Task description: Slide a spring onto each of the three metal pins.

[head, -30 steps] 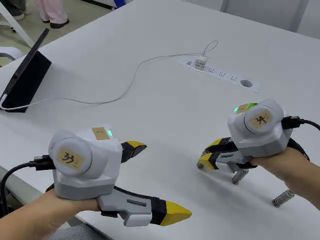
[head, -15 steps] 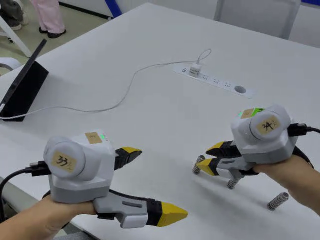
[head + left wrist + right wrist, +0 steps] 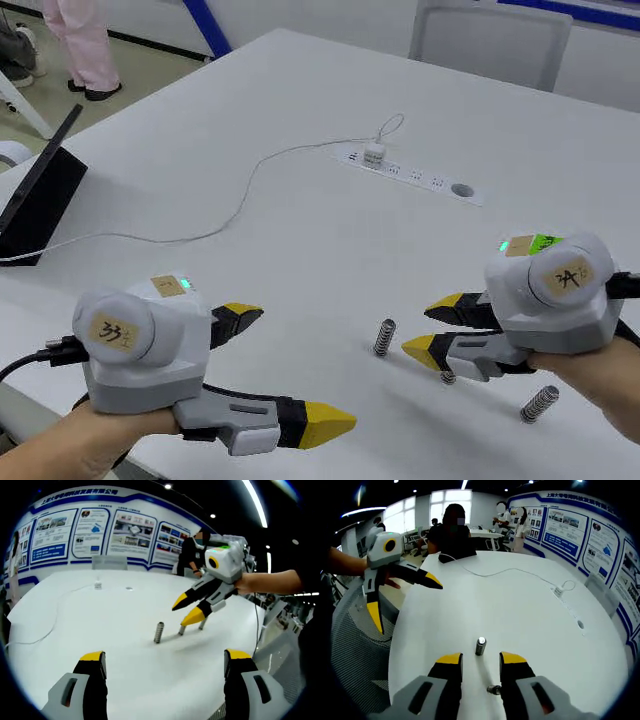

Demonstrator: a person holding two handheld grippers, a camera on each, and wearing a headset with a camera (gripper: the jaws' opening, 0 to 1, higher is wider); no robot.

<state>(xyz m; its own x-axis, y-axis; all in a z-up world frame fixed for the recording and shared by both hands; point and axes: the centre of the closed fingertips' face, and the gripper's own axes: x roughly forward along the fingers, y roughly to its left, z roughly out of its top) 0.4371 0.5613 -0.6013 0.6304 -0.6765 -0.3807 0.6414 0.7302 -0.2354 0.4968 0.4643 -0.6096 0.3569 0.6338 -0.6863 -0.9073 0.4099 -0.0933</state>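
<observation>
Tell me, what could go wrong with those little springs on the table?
The right gripper has its open tips close to the standing spring; a bump could tip it over. A second spring sits half hidden under that gripper, so it might get knocked or rolled away.

The right claw (image 3: 419,328) has drawn back, leaving the upright spring (image 3: 385,337) standing free.

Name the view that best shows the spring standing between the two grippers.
Head view: the spring stands clear, coils distinct. Left gripper view shows it side-on but smaller; right gripper view sees it foreshortened, beyond its fingers.
</observation>
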